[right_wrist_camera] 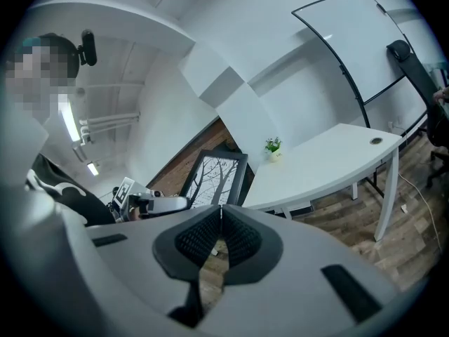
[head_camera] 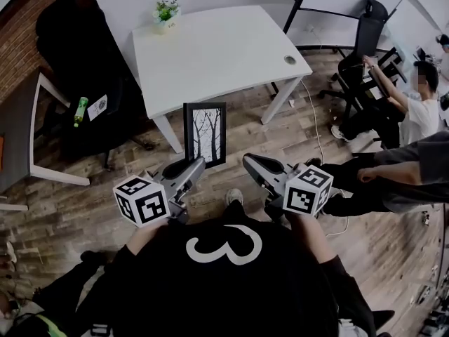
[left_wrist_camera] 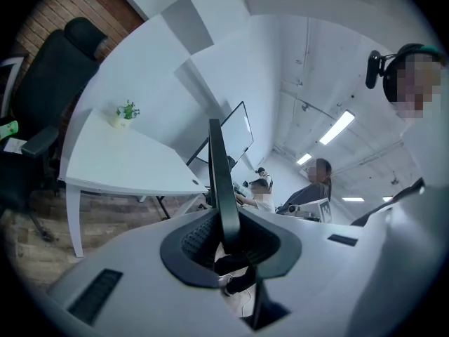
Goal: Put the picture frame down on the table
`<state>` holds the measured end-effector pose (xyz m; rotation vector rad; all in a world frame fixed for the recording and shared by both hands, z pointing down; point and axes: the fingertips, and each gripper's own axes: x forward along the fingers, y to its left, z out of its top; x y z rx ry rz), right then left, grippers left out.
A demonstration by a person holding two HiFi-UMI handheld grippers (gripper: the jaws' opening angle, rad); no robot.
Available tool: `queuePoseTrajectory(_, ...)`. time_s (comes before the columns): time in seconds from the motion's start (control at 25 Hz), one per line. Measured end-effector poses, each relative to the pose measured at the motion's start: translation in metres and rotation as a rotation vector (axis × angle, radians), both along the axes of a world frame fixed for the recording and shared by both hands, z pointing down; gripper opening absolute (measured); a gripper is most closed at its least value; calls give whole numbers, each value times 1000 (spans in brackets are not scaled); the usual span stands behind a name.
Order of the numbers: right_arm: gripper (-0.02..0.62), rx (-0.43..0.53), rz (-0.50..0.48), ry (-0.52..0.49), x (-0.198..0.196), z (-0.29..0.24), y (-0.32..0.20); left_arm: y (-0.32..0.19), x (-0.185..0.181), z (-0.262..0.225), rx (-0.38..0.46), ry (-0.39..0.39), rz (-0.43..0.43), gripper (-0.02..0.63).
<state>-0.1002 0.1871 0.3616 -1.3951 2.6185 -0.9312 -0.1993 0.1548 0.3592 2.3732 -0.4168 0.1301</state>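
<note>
The picture frame [head_camera: 205,133], black-rimmed with a print of bare trees, stands upright in the air over the wooden floor, just short of the white table [head_camera: 210,48]. My left gripper [head_camera: 198,164] is shut on its lower left edge. In the left gripper view the frame [left_wrist_camera: 221,177] shows edge-on, pinched between the pads. My right gripper [head_camera: 247,160] is beside the frame's lower right, apart from it, shut with nothing in it. In the right gripper view the frame [right_wrist_camera: 219,177] faces the camera, with the left gripper [right_wrist_camera: 151,203] at its lower left and the table [right_wrist_camera: 330,160] behind.
A small potted plant [head_camera: 166,11] sits at the table's far left corner. A black office chair [head_camera: 77,41] and a green bottle [head_camera: 81,111] are to the left, next to another table [head_camera: 21,132]. People [head_camera: 414,111] sit at the right. A whiteboard [right_wrist_camera: 351,41] stands behind the table.
</note>
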Motion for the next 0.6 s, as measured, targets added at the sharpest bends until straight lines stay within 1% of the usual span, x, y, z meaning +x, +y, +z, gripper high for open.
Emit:
queuePoseTrajectory(0.12, 24, -3, 12, -8, 2, 4, 0, 1, -1, 5, -4, -6, -1, 75)
queuePoseTrajectory(0.2, 23, 2, 14, -15, 11, 6, -6, -5, 7, 7, 0, -13, -2, 75)
queuePoseTrajectory(0.4, 23, -5, 12, -64, 62, 12, -45, -42, 62, 14, -18, -47, 11, 75)
queuePoseTrajectory(0.6, 23, 3, 4, -65, 98, 14, -70, -68, 98, 15, -21, -66, 11, 75)
